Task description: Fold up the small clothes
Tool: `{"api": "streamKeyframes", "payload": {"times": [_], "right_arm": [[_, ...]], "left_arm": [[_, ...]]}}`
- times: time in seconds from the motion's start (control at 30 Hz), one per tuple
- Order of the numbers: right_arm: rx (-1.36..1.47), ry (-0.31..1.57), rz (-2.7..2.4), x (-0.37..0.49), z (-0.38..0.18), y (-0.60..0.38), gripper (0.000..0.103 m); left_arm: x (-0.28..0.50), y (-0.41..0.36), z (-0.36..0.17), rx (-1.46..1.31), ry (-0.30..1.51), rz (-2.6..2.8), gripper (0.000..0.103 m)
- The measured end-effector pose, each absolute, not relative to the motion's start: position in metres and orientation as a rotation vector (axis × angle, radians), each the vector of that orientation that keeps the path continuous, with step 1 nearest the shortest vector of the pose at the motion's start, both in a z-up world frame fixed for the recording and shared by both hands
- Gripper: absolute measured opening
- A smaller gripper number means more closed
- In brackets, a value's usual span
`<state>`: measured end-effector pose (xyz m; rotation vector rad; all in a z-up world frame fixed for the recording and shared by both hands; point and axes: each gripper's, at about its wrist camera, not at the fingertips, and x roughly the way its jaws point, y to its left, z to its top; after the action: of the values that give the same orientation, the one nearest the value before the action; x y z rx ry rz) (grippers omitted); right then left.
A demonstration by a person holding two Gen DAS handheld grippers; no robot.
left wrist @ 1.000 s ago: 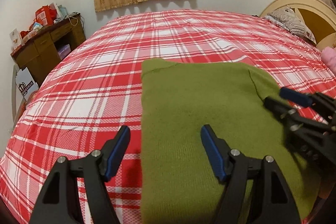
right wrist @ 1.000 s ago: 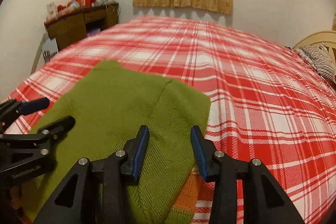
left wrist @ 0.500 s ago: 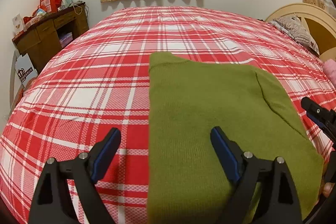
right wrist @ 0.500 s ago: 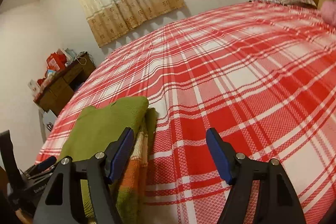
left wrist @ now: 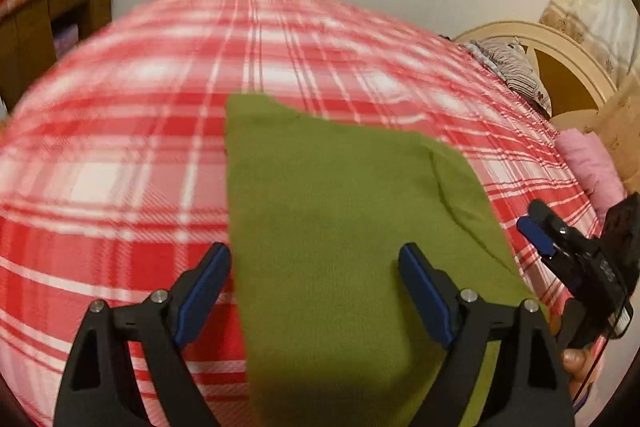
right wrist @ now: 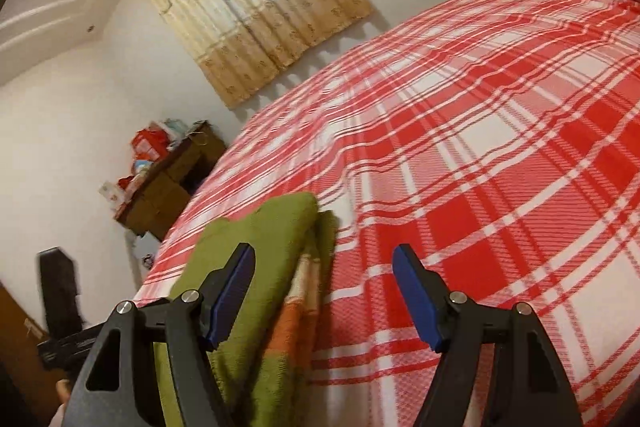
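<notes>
On the red plaid bedspread (left wrist: 120, 187) a folded green knit garment (left wrist: 340, 227) is laid flat, its long axis running from the near bed edge away toward the curtained wall. An orange stripe is seen along its folded side. The left gripper (left wrist: 314, 291) is spread wide over its near left edge, nothing clamped; the right gripper (right wrist: 324, 295) is likewise released beside its right edge. No legible writing is found.

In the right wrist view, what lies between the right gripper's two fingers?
Between the right gripper fingers lie the folded green sweater's striped edge and bare red plaid bedspread; nothing is gripped.
</notes>
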<state>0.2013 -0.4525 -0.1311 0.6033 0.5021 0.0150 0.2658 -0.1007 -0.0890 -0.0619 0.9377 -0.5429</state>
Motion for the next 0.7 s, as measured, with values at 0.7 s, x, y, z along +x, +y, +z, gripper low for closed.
{"api": "streamKeyframes", "payload": {"times": [0.7], "right_arm": [[0.336, 0.79, 0.278, 0.255, -0.144, -0.386, 0.079]], "left_arm": [[0.266, -0.096, -0.106, -0.128, 0.948, -0.587, 0.092]]}}
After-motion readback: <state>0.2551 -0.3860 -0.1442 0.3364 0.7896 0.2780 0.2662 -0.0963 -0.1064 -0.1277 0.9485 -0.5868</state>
